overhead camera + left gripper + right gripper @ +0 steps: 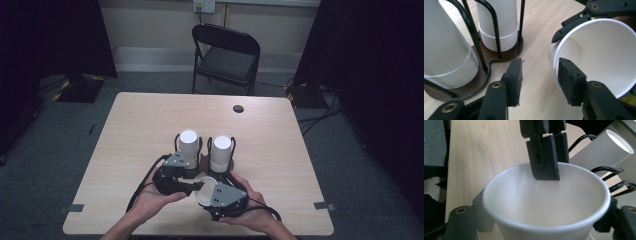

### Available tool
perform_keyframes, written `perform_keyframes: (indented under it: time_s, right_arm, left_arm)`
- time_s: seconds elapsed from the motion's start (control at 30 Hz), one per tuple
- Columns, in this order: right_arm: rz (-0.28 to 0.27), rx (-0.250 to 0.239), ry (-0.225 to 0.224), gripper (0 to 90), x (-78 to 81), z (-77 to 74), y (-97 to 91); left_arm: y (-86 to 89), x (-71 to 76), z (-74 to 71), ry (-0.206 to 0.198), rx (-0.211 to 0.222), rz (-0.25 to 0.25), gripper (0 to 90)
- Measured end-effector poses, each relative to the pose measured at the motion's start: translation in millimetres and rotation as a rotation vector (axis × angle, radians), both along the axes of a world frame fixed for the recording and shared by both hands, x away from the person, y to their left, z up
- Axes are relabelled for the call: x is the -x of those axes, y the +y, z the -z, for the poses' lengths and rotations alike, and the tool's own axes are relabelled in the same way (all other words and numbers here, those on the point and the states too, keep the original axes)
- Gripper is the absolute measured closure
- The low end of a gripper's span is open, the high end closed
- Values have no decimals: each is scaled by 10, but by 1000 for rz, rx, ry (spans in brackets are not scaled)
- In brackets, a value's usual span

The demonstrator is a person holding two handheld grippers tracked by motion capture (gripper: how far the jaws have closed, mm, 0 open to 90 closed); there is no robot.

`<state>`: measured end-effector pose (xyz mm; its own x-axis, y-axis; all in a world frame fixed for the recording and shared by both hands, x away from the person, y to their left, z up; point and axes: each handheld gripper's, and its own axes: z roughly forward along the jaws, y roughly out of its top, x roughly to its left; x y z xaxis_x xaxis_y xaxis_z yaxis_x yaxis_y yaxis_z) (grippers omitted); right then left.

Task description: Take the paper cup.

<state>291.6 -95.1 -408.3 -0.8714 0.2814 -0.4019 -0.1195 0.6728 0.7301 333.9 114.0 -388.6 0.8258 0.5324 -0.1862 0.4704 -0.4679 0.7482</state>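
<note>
The smooth white paper cup (546, 205) is round and empty. The right claw (544, 220) squeezes it; the left claw (540, 80) is half open around its rim.

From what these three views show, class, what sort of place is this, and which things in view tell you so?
Probably a staged recording room, not a home or café. A bare wooden table stands on grey carpet between black curtains, with a folding chair beyond it, cables on the floor and tape marks on the table's front corners.
</note>
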Motion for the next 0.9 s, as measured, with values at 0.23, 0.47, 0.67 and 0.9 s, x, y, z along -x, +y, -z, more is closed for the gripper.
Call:
perform_keyframes:
  time_s: [0.23,0.47,0.67,0.9]
  right_arm:
    - [16,-3,3,238,-9,-5,-17]
    - [43,-26,33,238,-50,2,-80]
    - [63,-36,50,239,-87,19,-118]
    - [74,-69,78,239,-84,3,-167]
  left_arm:
    - [33,19,-11,-23,10,-21,471]
    - [147,61,-7,-67,63,-53,444]
    - [212,88,18,-91,56,-62,391]
    - [334,144,150,-90,40,-97,341]
